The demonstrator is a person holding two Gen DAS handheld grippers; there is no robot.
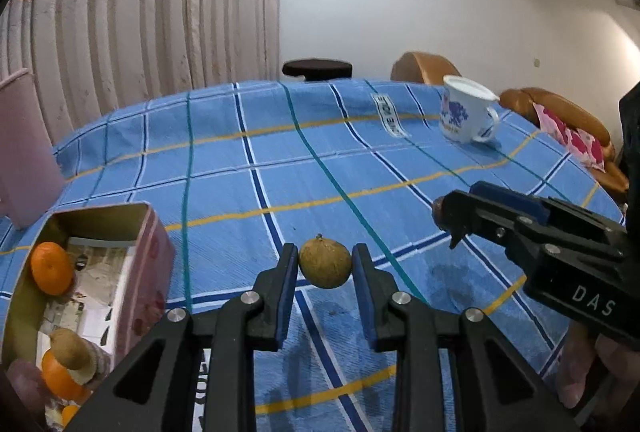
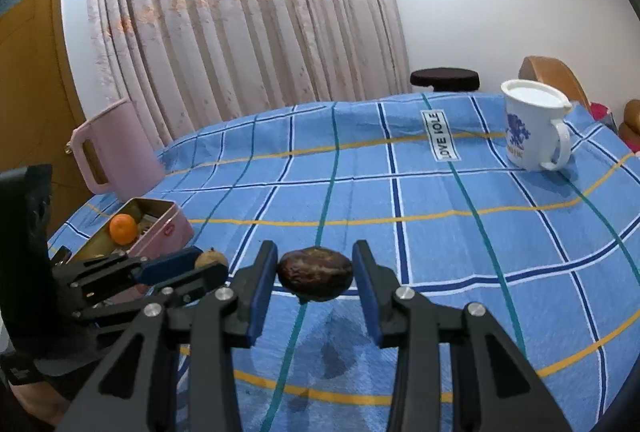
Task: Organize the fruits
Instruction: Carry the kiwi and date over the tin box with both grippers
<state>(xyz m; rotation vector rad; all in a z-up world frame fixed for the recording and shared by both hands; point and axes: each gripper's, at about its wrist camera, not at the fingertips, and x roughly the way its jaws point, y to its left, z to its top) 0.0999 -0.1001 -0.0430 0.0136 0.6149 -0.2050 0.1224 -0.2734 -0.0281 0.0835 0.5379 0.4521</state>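
My left gripper is shut on a small round tan fruit, its blue pads pressing both sides, held just above the blue checked tablecloth. My right gripper is shut on a dark reddish-brown wrinkled fruit. In the left wrist view the right gripper reaches in from the right. In the right wrist view the left gripper lies to the left with the tan fruit. An open pink tin at the left holds an orange and other fruits.
A white mug with a blue print stands at the far right of the table. A pink jug stands at the far left edge behind the tin. A dark stool and brown chairs stand beyond the table.
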